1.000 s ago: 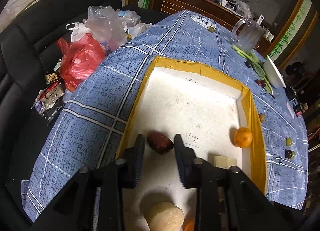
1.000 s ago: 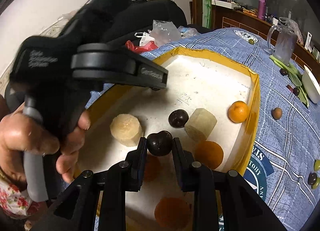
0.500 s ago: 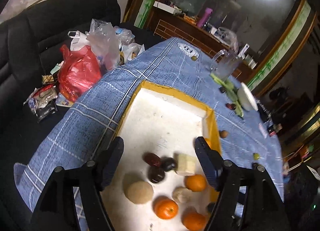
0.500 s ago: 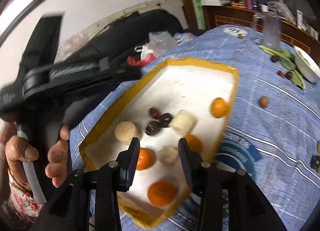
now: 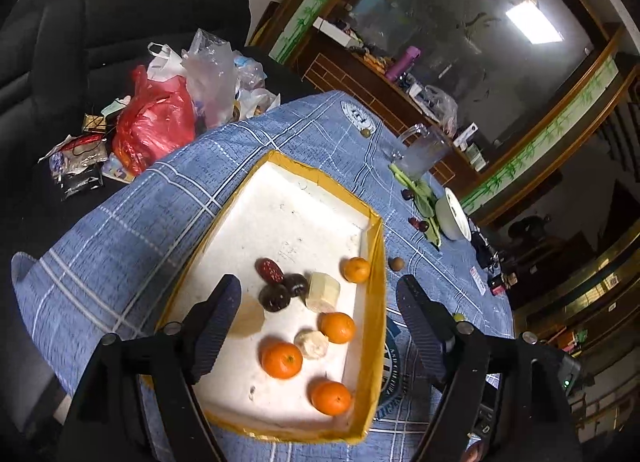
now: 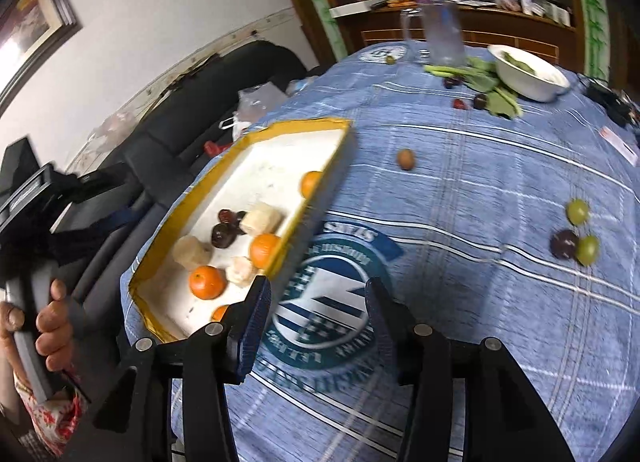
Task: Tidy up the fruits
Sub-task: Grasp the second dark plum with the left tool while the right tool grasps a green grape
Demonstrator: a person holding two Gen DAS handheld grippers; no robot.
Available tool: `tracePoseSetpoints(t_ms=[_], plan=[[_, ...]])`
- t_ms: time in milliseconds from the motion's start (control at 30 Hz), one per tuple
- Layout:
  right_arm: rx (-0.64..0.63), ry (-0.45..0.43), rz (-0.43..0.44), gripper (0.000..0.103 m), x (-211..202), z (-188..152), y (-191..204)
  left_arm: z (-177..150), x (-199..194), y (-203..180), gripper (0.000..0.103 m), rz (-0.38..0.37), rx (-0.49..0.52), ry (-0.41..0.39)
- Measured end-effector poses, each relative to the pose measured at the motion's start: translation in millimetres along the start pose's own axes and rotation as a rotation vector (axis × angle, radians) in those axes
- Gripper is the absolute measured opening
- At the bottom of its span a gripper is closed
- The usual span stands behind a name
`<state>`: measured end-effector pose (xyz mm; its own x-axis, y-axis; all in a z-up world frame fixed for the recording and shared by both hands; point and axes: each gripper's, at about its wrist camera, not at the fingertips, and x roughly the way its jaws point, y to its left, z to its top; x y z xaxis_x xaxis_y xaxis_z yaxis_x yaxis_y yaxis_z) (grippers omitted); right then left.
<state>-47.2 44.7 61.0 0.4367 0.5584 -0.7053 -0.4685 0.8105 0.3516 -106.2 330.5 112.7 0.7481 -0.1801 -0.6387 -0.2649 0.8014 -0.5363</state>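
**Fruit gathered in the yellow-rimmed tray, both grippers empty**

Fruit fills the near half of the white tray [image 5: 304,197], which sits on the blue checked tablecloth [image 5: 132,229]. In the left wrist view four oranges show: one at the tray's 3 o'clock wall [image 5: 355,270], one near the middle [image 5: 337,327], one lower [image 5: 281,359], and one toward the 5 o'clock corner [image 5: 331,397]. A red date [image 5: 269,270] lies at about 11 o'clock of two dark plums [image 5: 275,296], with a pale cut chunk [image 5: 322,292] just beside them at 3 o'clock. A small banana piece [image 5: 311,343] rests between the two middle oranges.

The left gripper [image 5: 318,312] hovers above the tray with its jaws spread wide, nothing between them. The right gripper [image 6: 318,318] is likewise wide open and empty, hanging over the printed logo [image 6: 324,302] on the cloth, just beside the tray's 3 o'clock wall.

Loose fruit remains on the cloth in the right wrist view: a brown longan [image 6: 405,159] at 12 o'clock of the gripper, and, at 2 o'clock, a dark plum [image 6: 564,244] touching one of two green grapes [image 6: 587,249]. A white bowl [image 6: 524,73] and leafy greens [image 6: 480,75] lie at the far edge.
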Motion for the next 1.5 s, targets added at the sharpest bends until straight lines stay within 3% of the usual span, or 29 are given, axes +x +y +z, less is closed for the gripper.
tracePoseSetpoints(t_ms=[167,300,400,767,1233,1500], plan=[[0.034,-0.034,-0.01,0.059,-18.9,-8.2,-17.9,-21.4,-15.2,5.6,0.081,0.034,-0.04,-0.049],[0.058,-0.049,-0.012,0.06,-28.9,-15.5,-29.4,-42.1,-17.2,20.5,0.083,0.113,-0.102,-0.074],[0.071,-0.053,-0.012,0.06,-34.7,-22.2,-38.2,-45.9,-14.7,26.9,0.083,0.143,-0.118,-0.056],[0.167,-0.066,-0.013,0.06,-47.5,-36.8,-80.8,-49.0,-31.8,7.7,0.083,0.193,-0.11,-0.164],[0.256,-0.065,-0.037,0.062,-57.7,-42.7,-129.8,-61.5,18.6,-33.4,0.084,0.198,-0.027,-0.065],[0.323,-0.11,-0.147,0.067,-82.8,-32.6,-176.4,-73.2,50.5,-70.0,0.083,0.155,0.076,-0.009]])
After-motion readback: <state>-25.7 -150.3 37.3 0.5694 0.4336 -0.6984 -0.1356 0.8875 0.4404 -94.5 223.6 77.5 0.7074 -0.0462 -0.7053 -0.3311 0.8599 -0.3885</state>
